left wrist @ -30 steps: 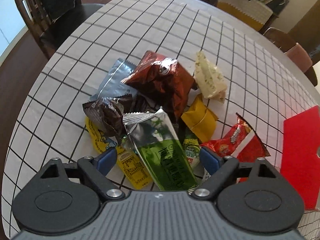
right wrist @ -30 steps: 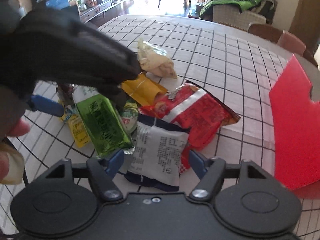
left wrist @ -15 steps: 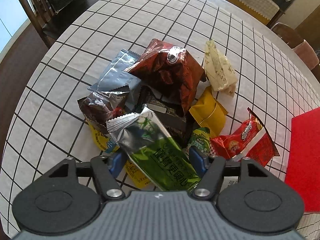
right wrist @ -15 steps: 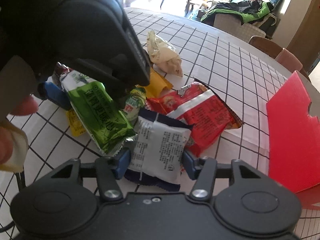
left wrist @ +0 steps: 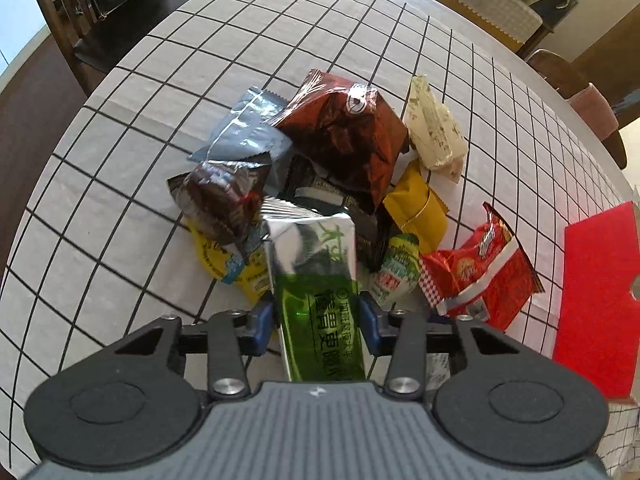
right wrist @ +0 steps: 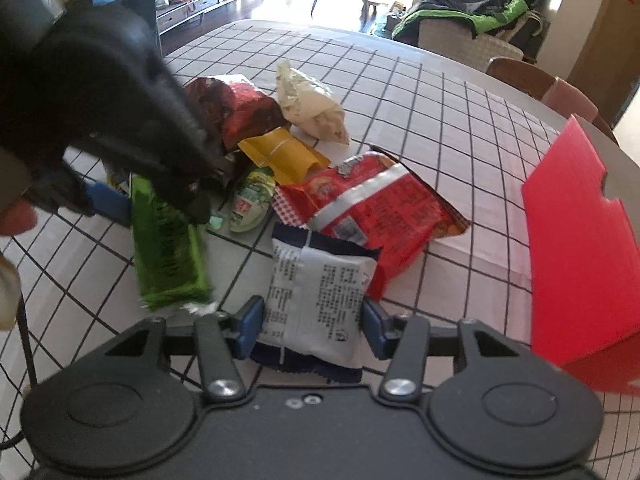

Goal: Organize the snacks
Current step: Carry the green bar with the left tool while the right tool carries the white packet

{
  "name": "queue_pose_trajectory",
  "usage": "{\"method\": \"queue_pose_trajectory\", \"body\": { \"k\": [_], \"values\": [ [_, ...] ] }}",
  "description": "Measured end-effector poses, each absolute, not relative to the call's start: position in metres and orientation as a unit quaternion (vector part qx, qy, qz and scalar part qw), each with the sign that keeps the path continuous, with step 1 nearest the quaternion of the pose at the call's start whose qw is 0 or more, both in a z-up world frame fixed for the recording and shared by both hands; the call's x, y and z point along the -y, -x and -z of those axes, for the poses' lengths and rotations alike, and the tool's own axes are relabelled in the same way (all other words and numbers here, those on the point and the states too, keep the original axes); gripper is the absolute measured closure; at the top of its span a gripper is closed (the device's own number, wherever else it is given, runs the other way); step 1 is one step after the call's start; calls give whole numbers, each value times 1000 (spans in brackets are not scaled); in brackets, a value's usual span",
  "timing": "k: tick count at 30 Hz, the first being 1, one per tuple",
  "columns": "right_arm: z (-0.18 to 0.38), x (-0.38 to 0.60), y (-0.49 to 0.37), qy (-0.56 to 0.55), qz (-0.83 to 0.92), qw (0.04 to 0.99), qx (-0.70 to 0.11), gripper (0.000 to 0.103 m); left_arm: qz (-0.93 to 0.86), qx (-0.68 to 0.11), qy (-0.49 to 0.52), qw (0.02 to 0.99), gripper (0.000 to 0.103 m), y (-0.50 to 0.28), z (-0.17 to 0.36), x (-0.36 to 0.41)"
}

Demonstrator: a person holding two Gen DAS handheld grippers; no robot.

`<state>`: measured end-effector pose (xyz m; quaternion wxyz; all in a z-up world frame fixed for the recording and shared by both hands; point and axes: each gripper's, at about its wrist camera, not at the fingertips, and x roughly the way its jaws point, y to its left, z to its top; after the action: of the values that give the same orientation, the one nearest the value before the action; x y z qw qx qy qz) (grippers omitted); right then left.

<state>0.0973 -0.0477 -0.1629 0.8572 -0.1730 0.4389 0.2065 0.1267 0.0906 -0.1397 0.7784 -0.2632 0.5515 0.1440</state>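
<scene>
In the left wrist view, the left gripper (left wrist: 316,320) is pinching the green pack (left wrist: 316,280) between its blue pads (left wrist: 260,322); a second ago those pads were standing wide apart on either side of it, so the grasp has just closed. The pack is pointing straight ahead over the snack pile (left wrist: 332,168) on the checked table (left wrist: 120,160), and it looks lifted clear of the yellow packet (left wrist: 216,256) below, though that is hard to tell. The red box (left wrist: 596,304) is lying well to the right. In the right wrist view, the right gripper (right wrist: 312,326) is also squeezing in, its pads now touching the sides of the white pack (right wrist: 320,292), where a second ago there were gaps. That pack is overlapping the red bag (right wrist: 380,216). The left gripper (right wrist: 120,196) is showing at the left with the green pack (right wrist: 168,248) hanging from it. Both hands seem loaded, and carrying the packs toward the red box is likely next.
</scene>
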Motion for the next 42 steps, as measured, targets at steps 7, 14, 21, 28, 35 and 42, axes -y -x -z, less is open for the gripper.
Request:
{"method": "queue_pose_trajectory", "body": {
  "k": [7,14,21,28,35,42],
  "values": [
    [149,72,-92,133,-196,866,-441,52,-118,-551,258,785,61,-103,137,-95],
    [129,91,-72,97,-178,878,-435,52,-89,-550,260,788,61,-81,130,-97],
    [96,119,-47,67,-180,887,-420,52,-34,-532,237,812,61,-60,102,-85],
    [56,155,-30,51,-162,901,-399,52,33,-516,209,830,61,-56,68,-58],
    [14,206,-30,40,-143,920,-364,52,92,-503,183,840,61,-66,29,-10],
    [-4,268,-55,36,-117,930,-347,52,135,-492,158,845,62,-101,5,61]
  ]
}}
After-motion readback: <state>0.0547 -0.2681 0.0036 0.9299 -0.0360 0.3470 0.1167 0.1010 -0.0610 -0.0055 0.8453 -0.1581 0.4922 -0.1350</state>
